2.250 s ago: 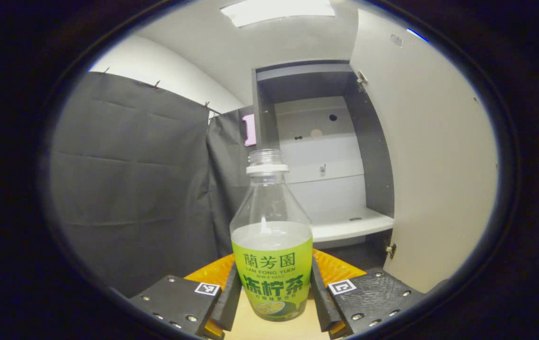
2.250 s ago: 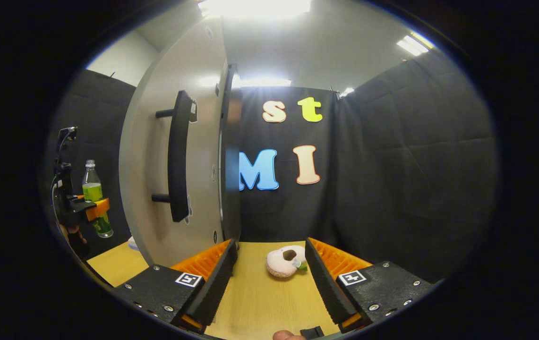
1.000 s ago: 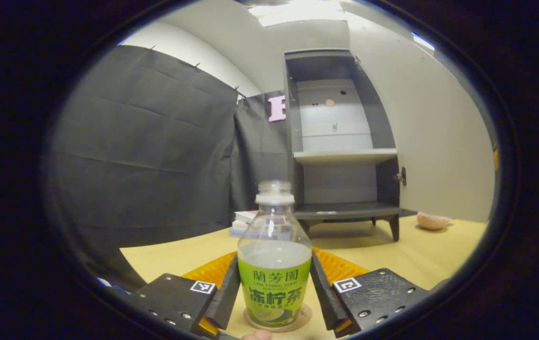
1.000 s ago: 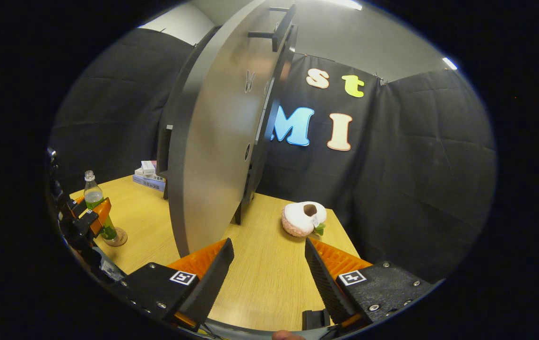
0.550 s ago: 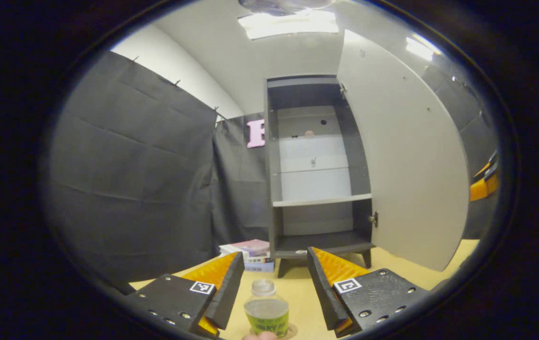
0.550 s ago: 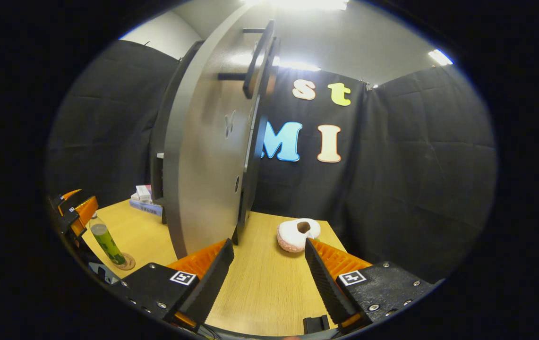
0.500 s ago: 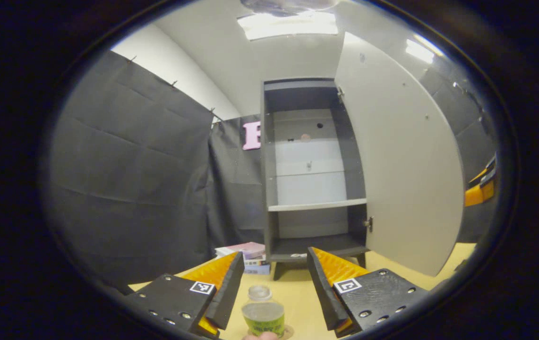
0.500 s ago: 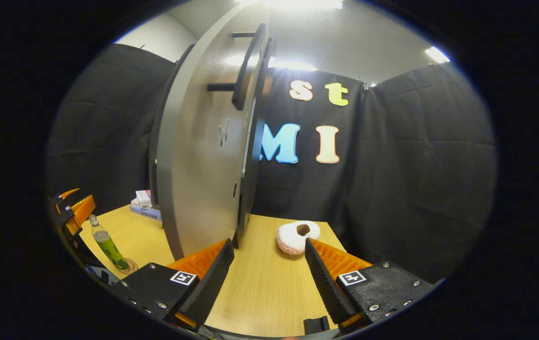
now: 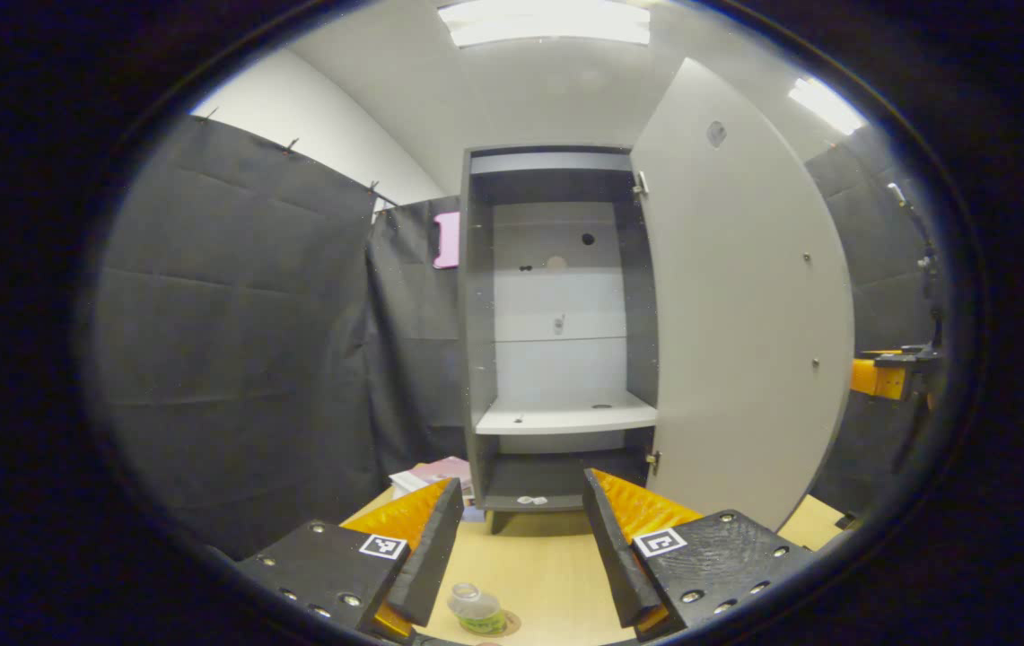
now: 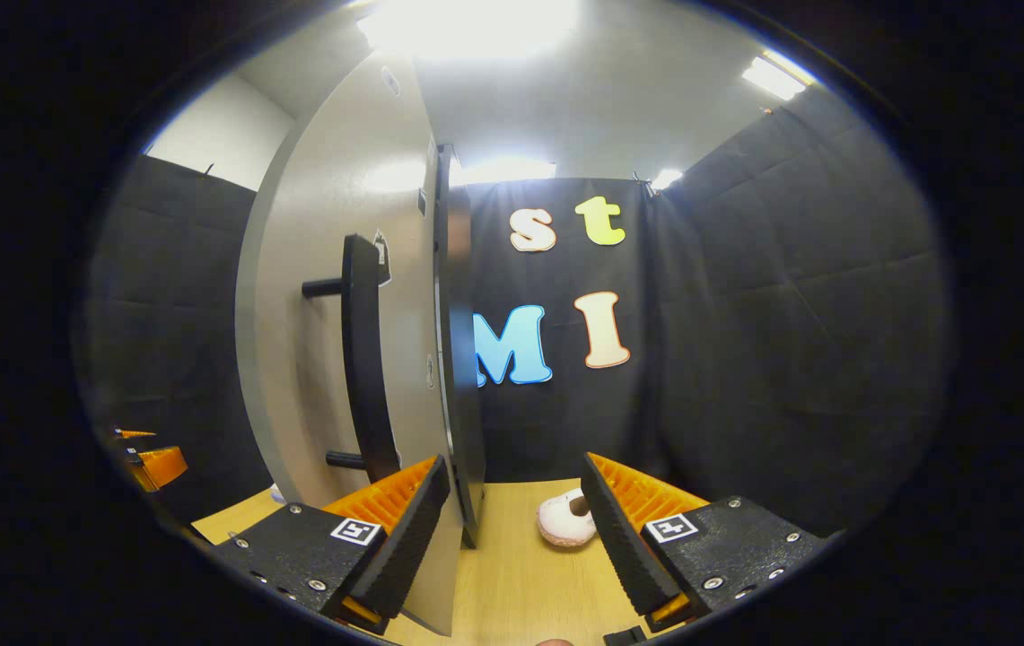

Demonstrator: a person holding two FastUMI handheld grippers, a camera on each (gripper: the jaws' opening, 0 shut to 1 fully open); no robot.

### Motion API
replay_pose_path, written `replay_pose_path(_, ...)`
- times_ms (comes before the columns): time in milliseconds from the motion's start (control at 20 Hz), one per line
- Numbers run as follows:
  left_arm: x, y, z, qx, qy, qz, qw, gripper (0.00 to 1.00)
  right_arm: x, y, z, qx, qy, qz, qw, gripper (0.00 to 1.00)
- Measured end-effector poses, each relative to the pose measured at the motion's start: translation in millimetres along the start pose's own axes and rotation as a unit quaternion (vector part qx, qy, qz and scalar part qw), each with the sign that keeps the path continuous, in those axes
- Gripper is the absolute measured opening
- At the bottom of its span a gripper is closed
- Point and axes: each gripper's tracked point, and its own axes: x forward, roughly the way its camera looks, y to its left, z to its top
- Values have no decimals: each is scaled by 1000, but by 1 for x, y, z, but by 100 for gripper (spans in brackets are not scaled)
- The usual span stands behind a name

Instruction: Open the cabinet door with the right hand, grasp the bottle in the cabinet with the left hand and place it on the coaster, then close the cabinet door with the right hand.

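Bottle (image 9: 473, 608) stands on the coaster (image 9: 504, 623) on the table (image 9: 538, 574), low between the left gripper (image 9: 519, 538) fingers but untouched by them; that gripper's fingers are apart and it holds nothing. Judged done: door opened, bottle taken out and placed. Left to do: closing the door (image 9: 740, 314), which stands wide open, hinged at the right side of the cabinet (image 9: 556, 332). Right gripper (image 10: 512, 529) also has its fingers apart and is empty; in the right gripper view the door edge (image 10: 456, 359) runs down just inside its left finger and the handle (image 10: 363, 359) sits up and to the left, not between the fingers. Contact with the door cannot be confirmed. Next move likely needs the right gripper on the handle or a push on the outer face. Counts: one bottle, one coaster, one cabinet with one door and one handle, one pale shelf (image 9: 565, 417) with nothing on it, two grippers, one small stack of books (image 9: 435, 475) beside the cabinet, one round plush toy (image 10: 565, 520) on the table past the door.
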Motion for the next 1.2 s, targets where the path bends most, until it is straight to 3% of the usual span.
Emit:
replay_pose_path(100, -6, 21, 15, 3, -6, 34, 999, 76, -4, 3, 11, 10, -8, 4, 1000, 91)
replay_pose_path(200, -7, 32, 21, 3, -5, 39, 999, 76, -6, 6, 13, 15, -3, 2, 1000, 91)
replay_pose_path(500, 34, 47, 21, 7, 12, 14, 1000, 76, -11, 18, 11, 11, 13, -30, 999, 88)
replay_pose_path(750, 82, 53, 26, 4, 5, -26, 1000, 76, -17, 63, 6, 18, 23, -31, 999, 88)
replay_pose_path(800, 90, 56, 28, 5, 1, -32, 999, 80, -15, 73, 6, 18, 25, -32, 999, 90)
replay_pose_path(950, 115, 67, 21, 6, 3, -46, 999, 76, -10, 105, 9, 4, 14, -28, 1000, 91)
replay_pose_path(1200, 150, 101, 20, 10, -5, -52, 999, 76, 5, 154, 6, -8, 7, -20, 1000, 91)
